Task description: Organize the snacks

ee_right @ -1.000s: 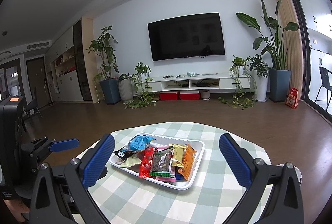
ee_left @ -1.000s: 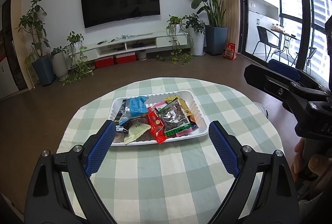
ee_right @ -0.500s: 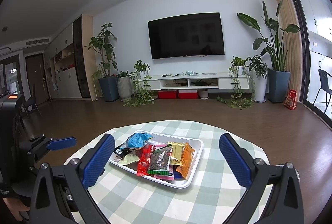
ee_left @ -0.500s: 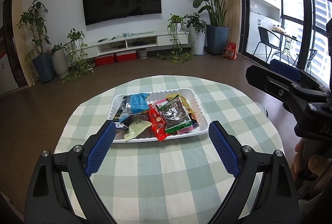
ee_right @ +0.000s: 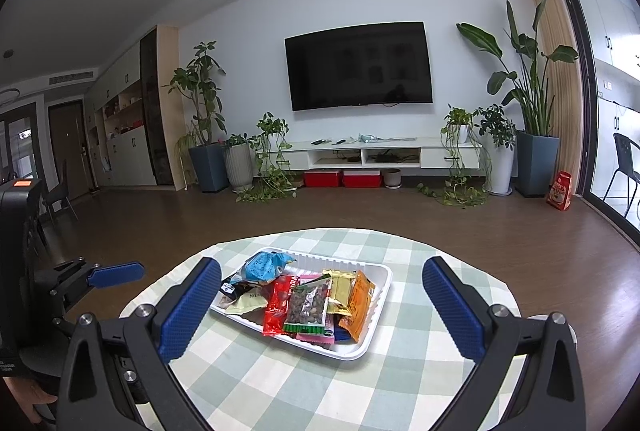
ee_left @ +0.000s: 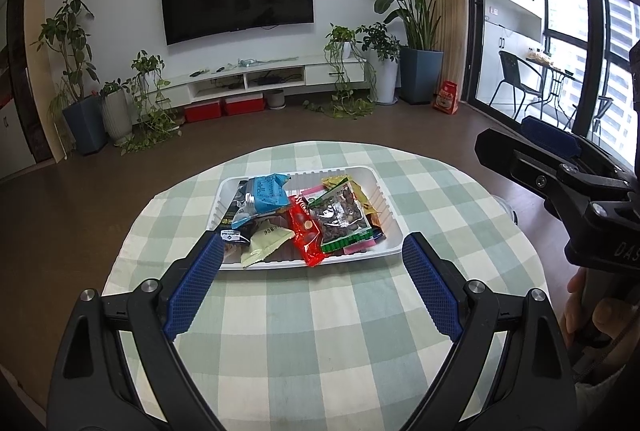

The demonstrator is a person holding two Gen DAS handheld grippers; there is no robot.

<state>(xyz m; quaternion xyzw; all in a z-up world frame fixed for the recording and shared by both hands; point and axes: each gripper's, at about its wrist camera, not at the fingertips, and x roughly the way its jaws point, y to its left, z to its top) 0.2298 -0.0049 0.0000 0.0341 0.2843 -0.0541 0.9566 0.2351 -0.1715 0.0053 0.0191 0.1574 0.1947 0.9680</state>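
Note:
A white tray (ee_left: 385,193) sits at the far middle of the round table and holds several snack packets in a loose pile. Among them are a blue packet (ee_left: 262,195), a red packet (ee_left: 306,235), a clear packet of nuts (ee_left: 338,215) and a pale green packet (ee_left: 266,237). My left gripper (ee_left: 312,245) is open, its blue pads on either side of the tray's near edge, touching nothing. My right gripper (ee_right: 322,267) is also open and empty, short of the tray (ee_right: 380,297). The orange packet (ee_right: 358,301) lies on the tray's right side.
A green-and-white checked cloth (ee_left: 320,331) covers the table, with brown floor around its edge. In the left wrist view the right gripper's body (ee_left: 560,183) stands at the right, a hand (ee_left: 600,311) on its handle. The left gripper's finger (ee_right: 116,274) shows at the left.

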